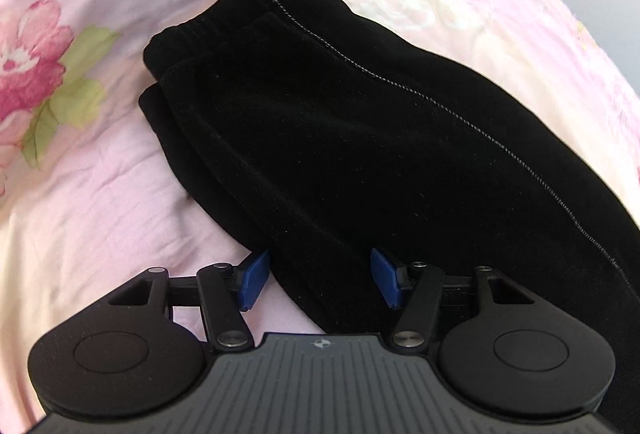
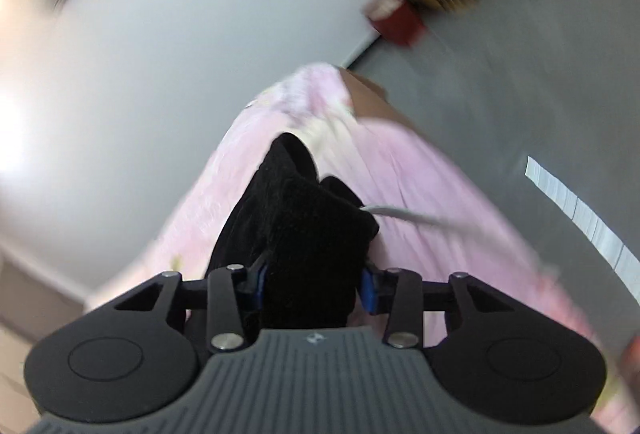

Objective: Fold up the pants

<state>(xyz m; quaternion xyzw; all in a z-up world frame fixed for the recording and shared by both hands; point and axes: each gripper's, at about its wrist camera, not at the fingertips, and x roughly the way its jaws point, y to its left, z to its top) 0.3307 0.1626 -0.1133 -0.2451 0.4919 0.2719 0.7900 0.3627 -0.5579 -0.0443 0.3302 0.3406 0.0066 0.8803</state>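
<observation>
Black pants [image 1: 320, 113] with a grey stitched side seam lie folded lengthwise on a pink floral bed sheet [image 1: 80, 193], waistband at the far end. My left gripper [image 1: 320, 278] hangs just above their near part, open, its blue pads [image 1: 254, 280] wide apart and gripping nothing. In the right wrist view a thick bunch of the pants [image 2: 304, 226] fills the gap between the blue pads, and my right gripper [image 2: 314, 289] is shut on it. The view is motion-blurred.
The pink sheet [image 2: 420, 173] drapes over the bed's edge above a grey floor [image 2: 520, 73]. A white wall [image 2: 160, 53] stands at the left. A red box [image 2: 396, 25] and blurred clutter sit far off. A grey cable [image 2: 420, 218] crosses the sheet.
</observation>
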